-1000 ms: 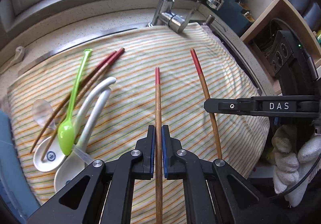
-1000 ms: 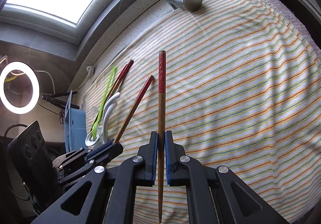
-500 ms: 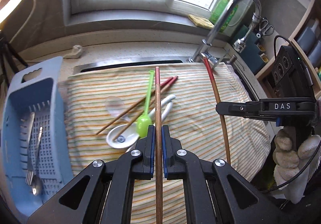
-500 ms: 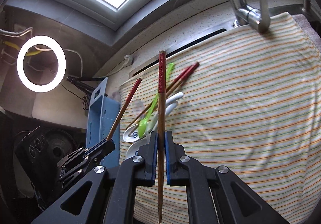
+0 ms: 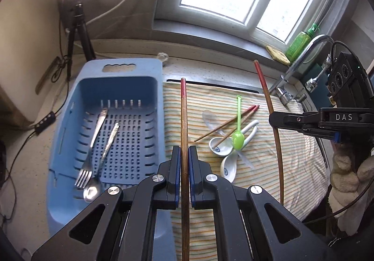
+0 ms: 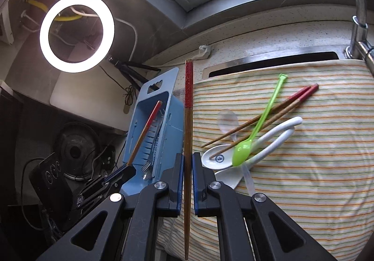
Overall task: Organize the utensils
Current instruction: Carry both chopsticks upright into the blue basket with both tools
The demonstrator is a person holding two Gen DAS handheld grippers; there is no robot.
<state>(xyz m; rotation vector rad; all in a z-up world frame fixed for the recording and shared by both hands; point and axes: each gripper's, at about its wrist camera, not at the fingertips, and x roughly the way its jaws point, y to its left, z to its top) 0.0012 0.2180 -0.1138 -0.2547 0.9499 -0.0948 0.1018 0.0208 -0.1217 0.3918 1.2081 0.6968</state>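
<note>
Blue basket [image 5: 70, 125] holds a fork [image 5: 90, 155] and spoon [image 5: 102, 155].

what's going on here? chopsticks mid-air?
A person holds a gripper in each hand, sorting utensils. The left gripper is shut on one red-tipped chopstick, the right gripper on another. The blue basket holds a fork and a spoon. More chopsticks and spoons lie on the striped towel.

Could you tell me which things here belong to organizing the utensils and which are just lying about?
Job:
left gripper, right gripper, one held chopstick each
blue basket with fork
green spoon, white spoons, chopstick pair

Lying about:
ring light
faucet
green bottle
</note>
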